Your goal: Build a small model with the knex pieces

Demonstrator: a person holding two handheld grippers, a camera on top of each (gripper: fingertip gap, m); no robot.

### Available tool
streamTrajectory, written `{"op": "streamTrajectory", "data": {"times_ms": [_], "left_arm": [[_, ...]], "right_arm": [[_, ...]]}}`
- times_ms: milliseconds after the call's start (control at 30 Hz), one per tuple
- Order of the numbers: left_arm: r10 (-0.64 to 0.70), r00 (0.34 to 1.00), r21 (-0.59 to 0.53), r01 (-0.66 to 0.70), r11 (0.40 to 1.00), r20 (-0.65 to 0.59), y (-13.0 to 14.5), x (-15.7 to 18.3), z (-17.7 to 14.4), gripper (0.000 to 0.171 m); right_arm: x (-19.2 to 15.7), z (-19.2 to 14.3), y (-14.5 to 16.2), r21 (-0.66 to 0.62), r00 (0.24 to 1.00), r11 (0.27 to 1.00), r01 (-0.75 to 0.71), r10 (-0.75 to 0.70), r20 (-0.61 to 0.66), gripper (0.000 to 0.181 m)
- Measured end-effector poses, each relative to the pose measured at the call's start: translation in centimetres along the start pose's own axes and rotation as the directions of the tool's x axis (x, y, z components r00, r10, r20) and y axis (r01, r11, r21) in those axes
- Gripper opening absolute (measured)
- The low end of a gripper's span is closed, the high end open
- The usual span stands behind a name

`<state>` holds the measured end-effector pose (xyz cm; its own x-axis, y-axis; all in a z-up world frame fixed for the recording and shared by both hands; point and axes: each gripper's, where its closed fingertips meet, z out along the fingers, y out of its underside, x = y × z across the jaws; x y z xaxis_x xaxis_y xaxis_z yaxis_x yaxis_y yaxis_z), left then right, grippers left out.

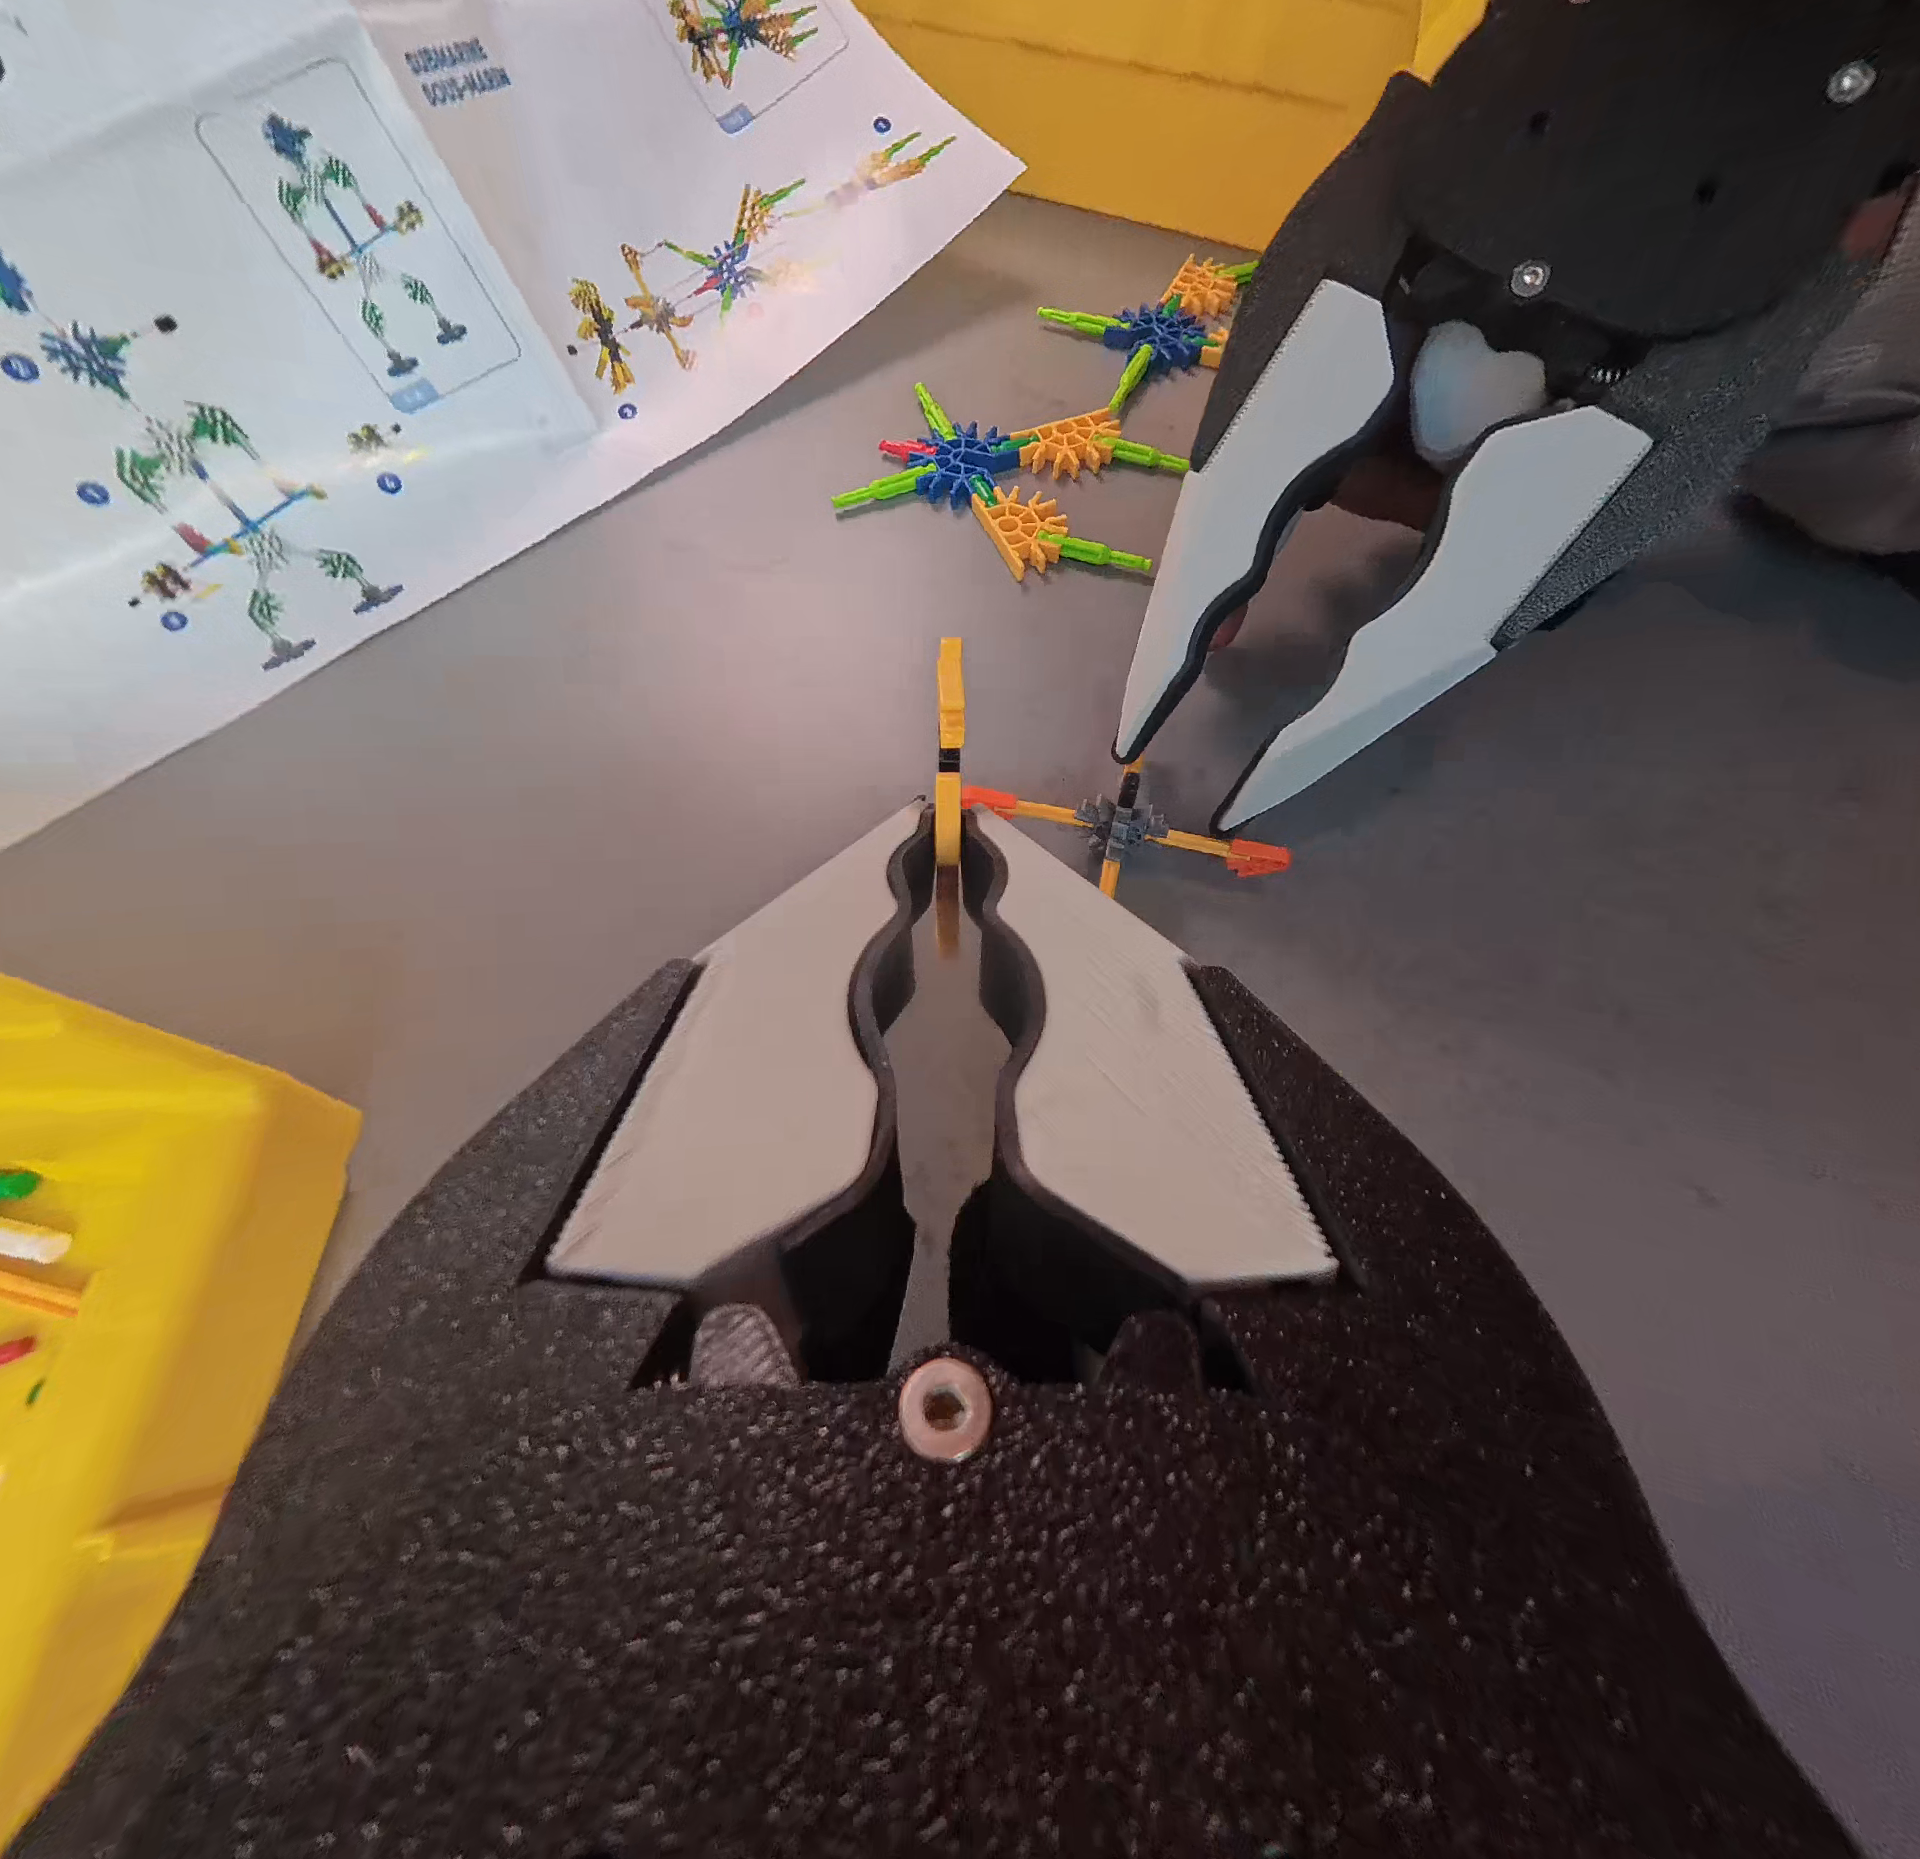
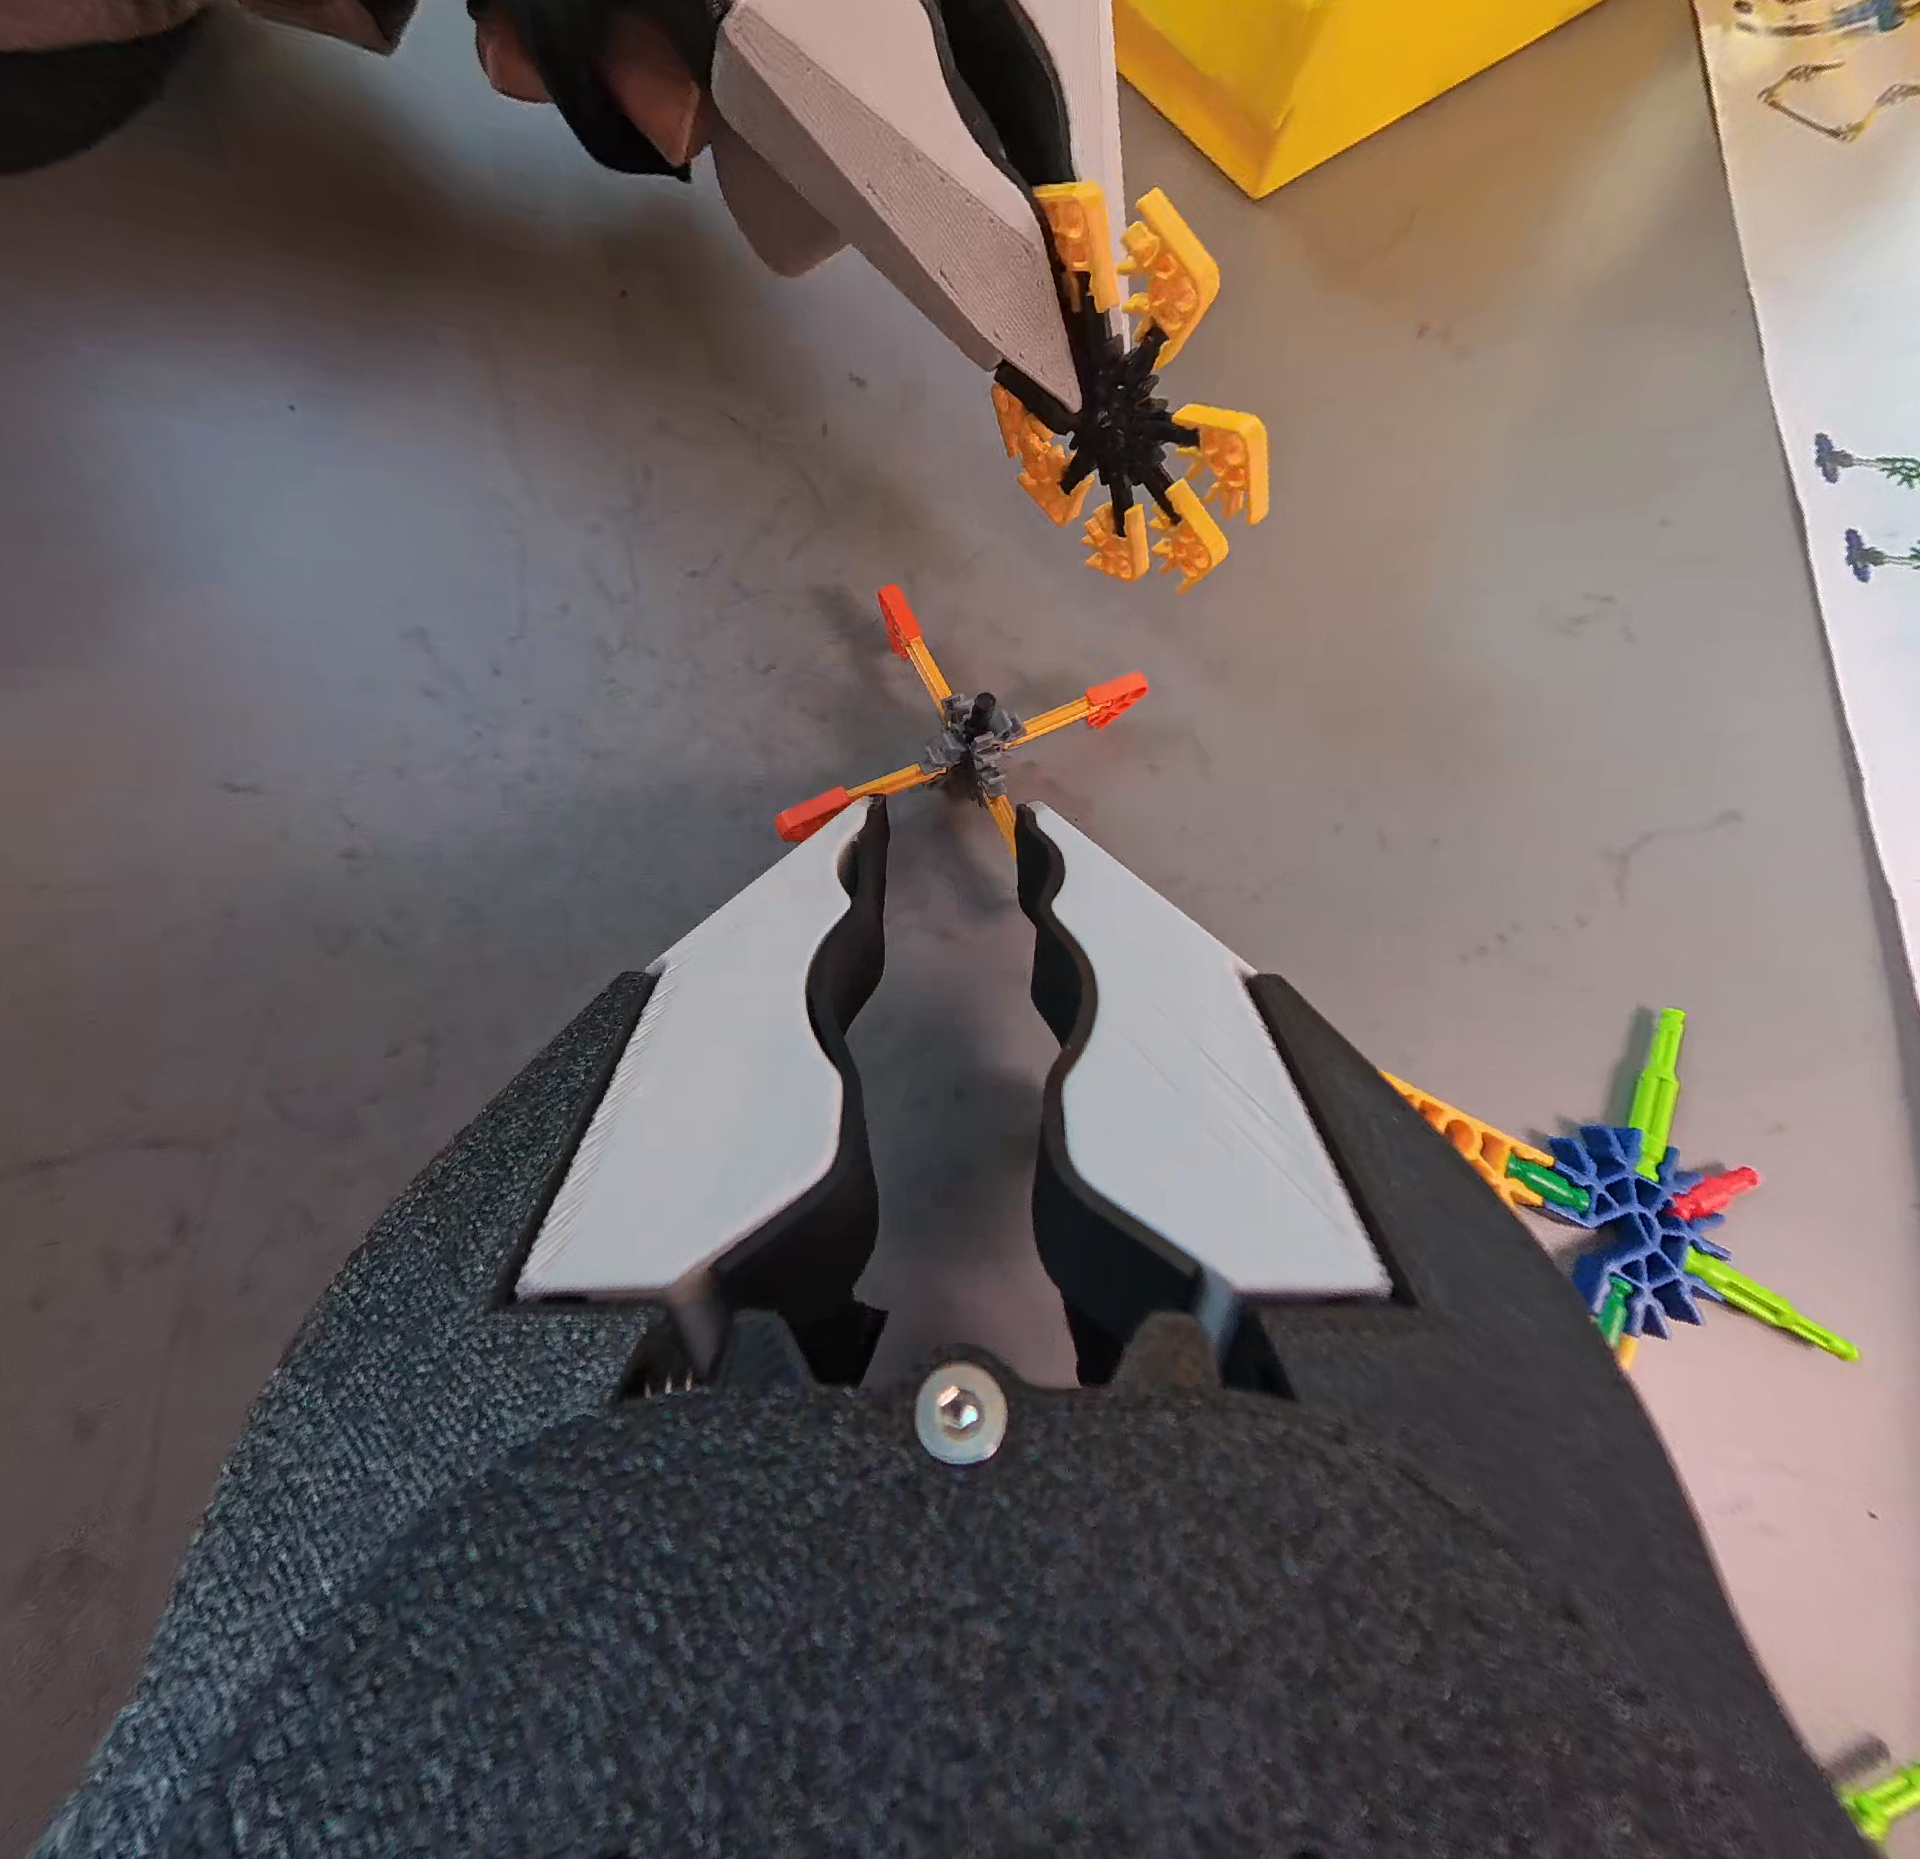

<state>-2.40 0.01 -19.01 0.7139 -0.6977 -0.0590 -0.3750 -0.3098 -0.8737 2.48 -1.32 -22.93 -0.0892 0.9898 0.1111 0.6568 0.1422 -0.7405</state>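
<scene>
Yellow-and-black wheel piece (image 2: 1127, 396) between the left jaws; grey hub with orange rods, red tips (image 2: 971, 734) ahead of the right jaws; blue-green-orange model (image 1: 1023, 459) beyond, grey counter (image 1: 623, 770), yellow box (image 2: 1351, 53).

Your grey tabletop (image 1: 644, 729) carried a white instruction sheet (image 1: 312, 282), a yellow box (image 1: 1122, 64), a blue-and-green spoked toy piece (image 1: 1029, 459), and a small grey-hubbed cross (image 2: 971, 739) with orange tips.
</scene>
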Motion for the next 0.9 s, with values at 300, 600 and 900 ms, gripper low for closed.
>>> {"op": "streamTrajectory", "data": {"times_ms": [300, 600, 900], "left_arm": [[0.499, 0.852, -0.02, -0.502, 0.864, 0.158, -0.6, 2.0, 0.5, 0.004], [0.752, 0.595, -0.04, -0.776, 0.629, 0.285, -2.1, 3.9, 0.5, 0.004], [0.534, 0.838, 0.01, -0.538, 0.843, 0.108, -0.3, 3.5, 1.0, 0.018]], "right_arm": [[1.0, -0.8, -0.8, 0.048, 0.999, 0.999, -0.011, 0.013, -0.043, 0.023], [1.2, -3.1, -3.6, 0.203, 0.985, 0.968, 0.149, -0.127, -0.115, 0.029], [1.8, -2.8, -3.0, 0.063, 0.858, 0.89, 0.451, -0.414, -0.303, 0.003]]}}
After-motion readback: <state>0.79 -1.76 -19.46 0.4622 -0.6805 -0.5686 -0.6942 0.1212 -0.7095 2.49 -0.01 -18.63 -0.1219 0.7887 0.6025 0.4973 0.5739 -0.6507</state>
